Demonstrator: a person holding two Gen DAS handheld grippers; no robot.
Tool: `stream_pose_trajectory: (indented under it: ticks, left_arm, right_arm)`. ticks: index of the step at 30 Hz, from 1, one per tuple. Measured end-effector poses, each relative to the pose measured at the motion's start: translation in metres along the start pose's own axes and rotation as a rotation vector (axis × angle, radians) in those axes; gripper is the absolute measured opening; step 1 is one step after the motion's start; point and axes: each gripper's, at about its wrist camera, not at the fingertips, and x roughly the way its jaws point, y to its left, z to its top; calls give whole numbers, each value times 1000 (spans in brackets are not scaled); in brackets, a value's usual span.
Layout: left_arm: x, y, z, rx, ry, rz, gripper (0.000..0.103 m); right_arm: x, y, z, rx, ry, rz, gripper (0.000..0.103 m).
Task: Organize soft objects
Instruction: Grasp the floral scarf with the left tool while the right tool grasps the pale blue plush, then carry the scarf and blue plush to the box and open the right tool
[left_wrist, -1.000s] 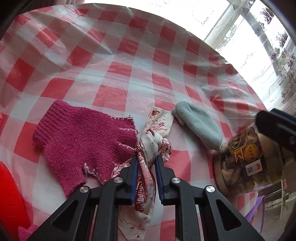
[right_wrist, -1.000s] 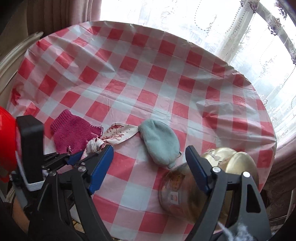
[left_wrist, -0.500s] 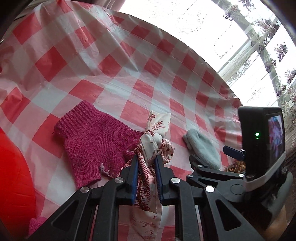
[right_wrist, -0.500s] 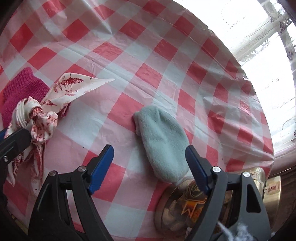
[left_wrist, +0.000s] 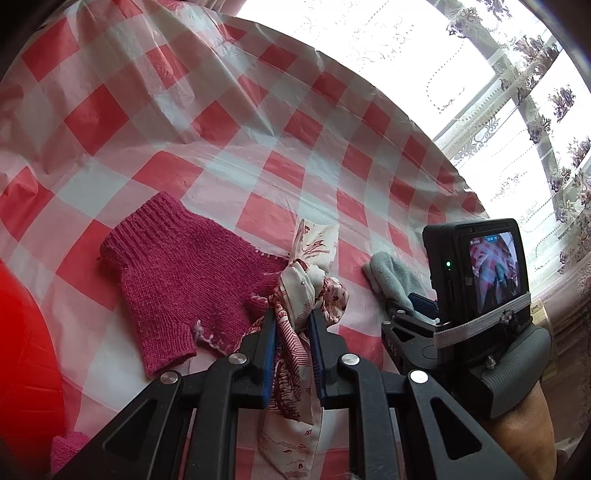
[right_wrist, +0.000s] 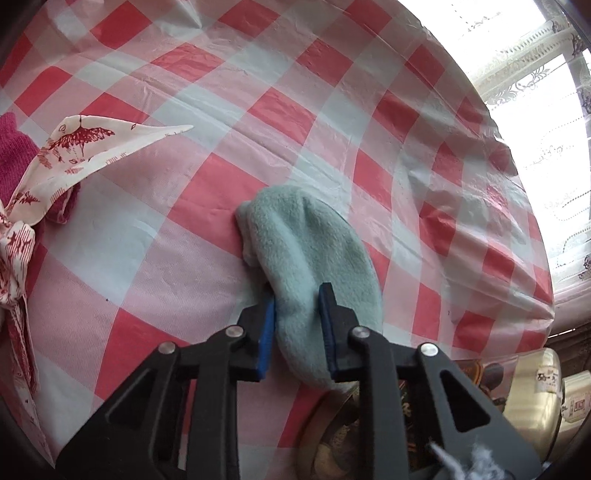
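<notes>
Red-and-white checked plastic covers my round counter, lace-curtained window behind at 1 o'clock. My left gripper reaches in low from 6 o'clock, pinched narrow on the knotted cream scarf with red print. A ribbed magenta knit glove lies flat at its 10 o'clock, touching the scarf. My right gripper is clamped on the fuzzy pale-blue mitten resting on the counter. A clear jar lies at 4 o'clock.
</notes>
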Motion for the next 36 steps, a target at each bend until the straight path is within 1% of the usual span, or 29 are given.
stream_pose_trajectory:
  ticks: [2, 4, 8, 11, 15, 19, 23, 27, 32, 36]
  left_arm:
    - [0, 0, 0, 0, 0, -1, 18]
    - [0, -1, 0, 4, -1, -2, 18]
    - [-1, 0, 0, 3, -13, -3, 18]
    - [-5, 1, 1, 5, -28, -4, 18]
    - [-10, 3, 1, -5, -51, -1, 18]
    - [-15, 4, 1, -8, -71, 1, 17]
    - [-18, 1, 0, 6, -83, -1, 16]
    - [-23, -4, -3, 28, -94, -13, 16]
    - [-34, -14, -8, 60, -111, -36, 16]
    - [-48, -26, -14, 85, -125, -61, 16]
  right_arm:
    - [-1, -5, -1, 26, -17, 24, 19]
    - [-11, -8, -2, 49, -44, 61, 14]
    - [-43, -11, -3, 84, -116, 161, 13]
    - [-67, -9, -7, 92, -152, 231, 12]
    - [-96, -9, -19, 107, -187, 309, 12]
    - [-119, -19, -34, 131, -211, 369, 12]
    - [-144, -30, -57, 155, -230, 436, 12]
    - [-160, -47, -87, 203, -234, 483, 12]
    - [-177, -81, -130, 271, -239, 518, 12]
    - [-188, -118, -173, 347, -238, 518, 12]
